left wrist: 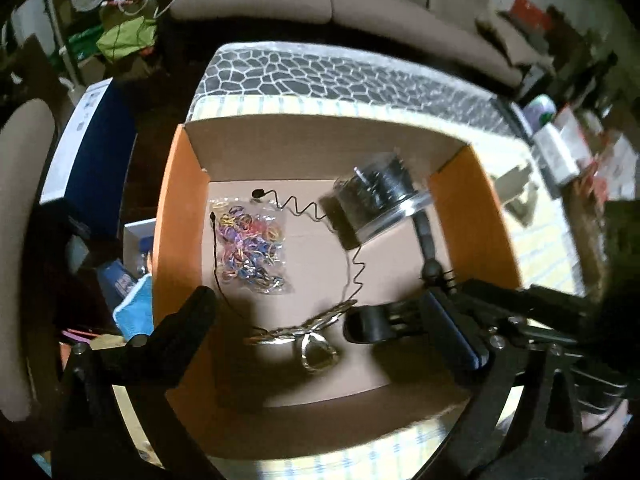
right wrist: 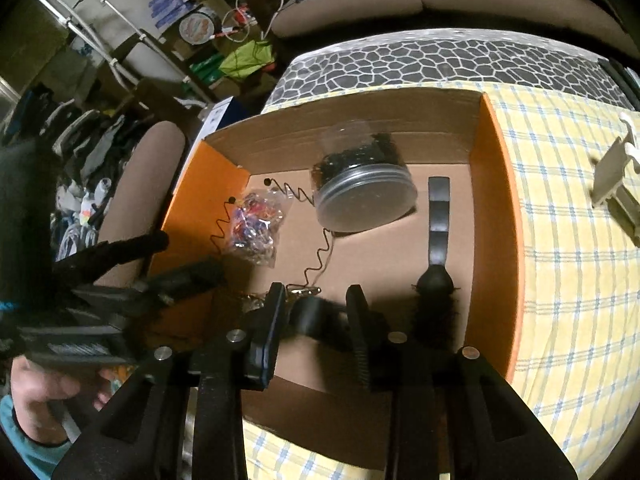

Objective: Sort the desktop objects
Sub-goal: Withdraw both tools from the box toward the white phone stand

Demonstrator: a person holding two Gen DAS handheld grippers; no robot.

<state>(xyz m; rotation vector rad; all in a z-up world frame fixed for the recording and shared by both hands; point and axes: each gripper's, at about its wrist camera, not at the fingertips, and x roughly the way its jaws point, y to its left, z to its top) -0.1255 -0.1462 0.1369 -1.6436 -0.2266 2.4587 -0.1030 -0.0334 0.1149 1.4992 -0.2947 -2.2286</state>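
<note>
An open cardboard box [left wrist: 176, 208] [right wrist: 496, 200] with orange flaps holds a bag of coloured rubber bands [left wrist: 250, 248] [right wrist: 254, 224], a clear jar [left wrist: 376, 196] [right wrist: 360, 192] of black bits, a black hairbrush [left wrist: 426, 240] [right wrist: 438, 216], a wavy wire headband [left wrist: 296, 208] and a silvery chain [left wrist: 312, 340]. My left gripper [left wrist: 320, 304] [right wrist: 188, 254] hangs wide open and empty over the box floor. My right gripper [right wrist: 316, 292] is over the near side. A black clip [right wrist: 316, 316] [left wrist: 366, 322] sits between its parted fingers. The clip is smeared while the fingers are sharp, so it looks loose.
The box stands on a yellow checked cloth [right wrist: 568, 240] over a pebble-patterned table top. A white plastic holder [right wrist: 612, 168] lies to the right on the cloth. A brown sofa is behind, and clutter and a chair are at the left. A person's hand [right wrist: 44, 392] holds the left gripper.
</note>
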